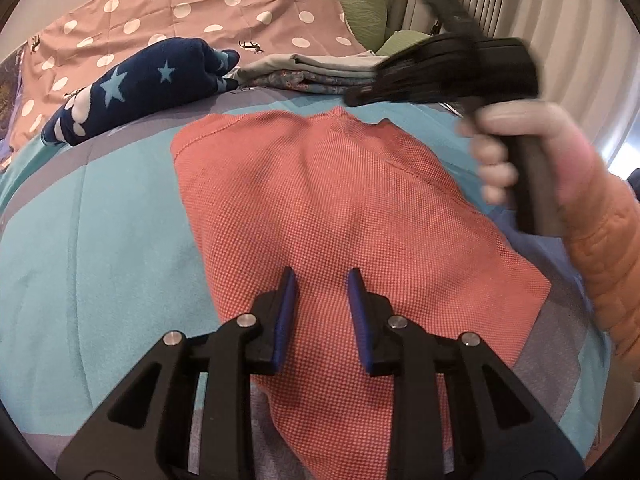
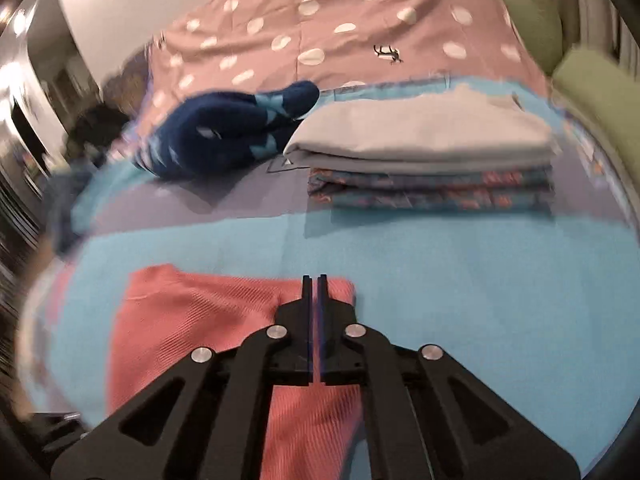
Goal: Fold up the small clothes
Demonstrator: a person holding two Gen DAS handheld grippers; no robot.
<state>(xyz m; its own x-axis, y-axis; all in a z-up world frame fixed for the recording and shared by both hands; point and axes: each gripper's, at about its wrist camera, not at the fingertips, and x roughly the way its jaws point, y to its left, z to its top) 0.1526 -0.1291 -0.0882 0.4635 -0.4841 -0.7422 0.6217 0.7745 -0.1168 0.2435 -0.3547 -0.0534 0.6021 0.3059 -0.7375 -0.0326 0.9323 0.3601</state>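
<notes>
Garment [image 1: 320, 216] long axis apparently toward folded stack [image 2: 424, 160].

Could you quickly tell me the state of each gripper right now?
Left gripper: open, empty, over the coral garment.
Right gripper: closed, holding nothing visible.

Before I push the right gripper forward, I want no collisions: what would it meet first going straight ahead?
Probably the folded clothes stack. The right gripper points over the coral knit garment and bare blue bedcover; depth is unclear.
</notes>
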